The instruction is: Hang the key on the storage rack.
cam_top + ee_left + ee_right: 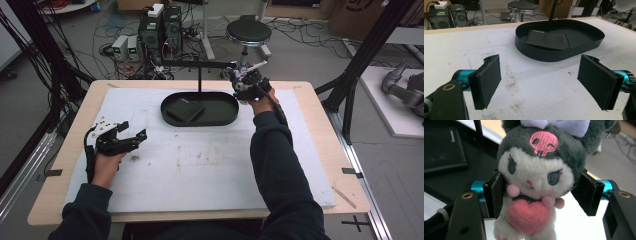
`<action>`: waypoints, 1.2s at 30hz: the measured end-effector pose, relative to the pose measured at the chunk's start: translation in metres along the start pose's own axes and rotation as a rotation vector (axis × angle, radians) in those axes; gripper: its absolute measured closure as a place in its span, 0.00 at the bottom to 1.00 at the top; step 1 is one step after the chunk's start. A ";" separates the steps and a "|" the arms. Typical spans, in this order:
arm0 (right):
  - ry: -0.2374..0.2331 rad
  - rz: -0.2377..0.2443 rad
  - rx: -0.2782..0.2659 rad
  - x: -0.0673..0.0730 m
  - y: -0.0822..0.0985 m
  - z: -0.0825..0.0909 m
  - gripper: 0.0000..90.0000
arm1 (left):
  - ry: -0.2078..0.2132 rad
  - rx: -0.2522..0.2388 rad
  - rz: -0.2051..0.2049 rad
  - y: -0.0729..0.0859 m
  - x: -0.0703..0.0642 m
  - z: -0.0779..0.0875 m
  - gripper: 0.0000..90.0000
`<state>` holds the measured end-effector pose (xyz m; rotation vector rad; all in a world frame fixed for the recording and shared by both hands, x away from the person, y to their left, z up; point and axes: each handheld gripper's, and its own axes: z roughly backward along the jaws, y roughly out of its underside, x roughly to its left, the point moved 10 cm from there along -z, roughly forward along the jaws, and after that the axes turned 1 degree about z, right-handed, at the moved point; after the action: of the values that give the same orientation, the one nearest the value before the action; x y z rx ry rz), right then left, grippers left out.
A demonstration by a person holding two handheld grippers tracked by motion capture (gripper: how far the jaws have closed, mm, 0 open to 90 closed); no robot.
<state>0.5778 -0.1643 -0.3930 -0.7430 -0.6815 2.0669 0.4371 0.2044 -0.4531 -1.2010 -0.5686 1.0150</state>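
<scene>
A grey and white plush toy (pixel 536 177) with a pink skull mark, a lilac bow and a pink heart sits upright between the jaws of my right gripper (pixel 542 195), which is shut on its body just under the head. In the high view that right gripper (pixel 245 82) hovers at the right end of a black oval tray (pixel 227 117). A flat black wallet-like pad (pixel 184 110) lies in the tray's left half. My left gripper (pixel 132 131) rests on the white mat at the left, open and with nothing between its pads (pixel 489 80). It faces the tray (pixel 536 53) and the pad (pixel 549 40).
A thin black stand (pixel 200 77) with a horizontal bar rises behind the tray. The white mat (pixel 200 170) covers most of the wooden table. Beyond the far edge stand a round stool (pixel 248 32), computer boxes (pixel 160 30) and cables on the floor.
</scene>
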 end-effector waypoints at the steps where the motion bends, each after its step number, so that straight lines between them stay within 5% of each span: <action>1: -0.011 -0.006 0.006 0.002 0.001 -0.003 0.37 | 0.000 0.000 0.001 0.000 0.000 0.000 0.21; 8: -0.053 0.006 0.056 0.020 0.006 -0.029 0.38 | 0.000 0.003 -0.001 0.000 0.000 0.000 0.21; 13: -0.085 -0.017 0.032 0.035 0.000 -0.038 0.37 | 0.001 0.003 0.000 0.000 0.000 0.000 0.21; 19: -0.114 -0.044 0.008 0.037 0.001 -0.037 0.30 | 0.001 0.001 0.001 0.000 0.000 0.001 0.21; 22: -0.142 -0.074 -0.026 0.036 -0.001 -0.028 0.27 | 0.006 0.002 0.002 0.001 0.000 0.000 0.21; 30: -0.157 -0.027 -0.099 0.029 -0.009 0.011 0.25 | 0.012 -0.004 0.009 0.000 -0.002 0.000 0.21; 34: -0.157 0.022 -0.163 0.023 0.001 0.035 0.26 | 0.013 -0.012 0.009 -0.002 -0.002 0.001 0.21; 36: -0.174 0.006 -0.175 0.019 0.013 0.047 0.26 | 0.014 -0.014 0.007 -0.002 -0.003 0.001 0.21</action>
<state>0.5286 -0.1648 -0.3748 -0.6672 -0.9684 2.1124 0.4356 0.2024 -0.4504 -1.2227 -0.5618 1.0090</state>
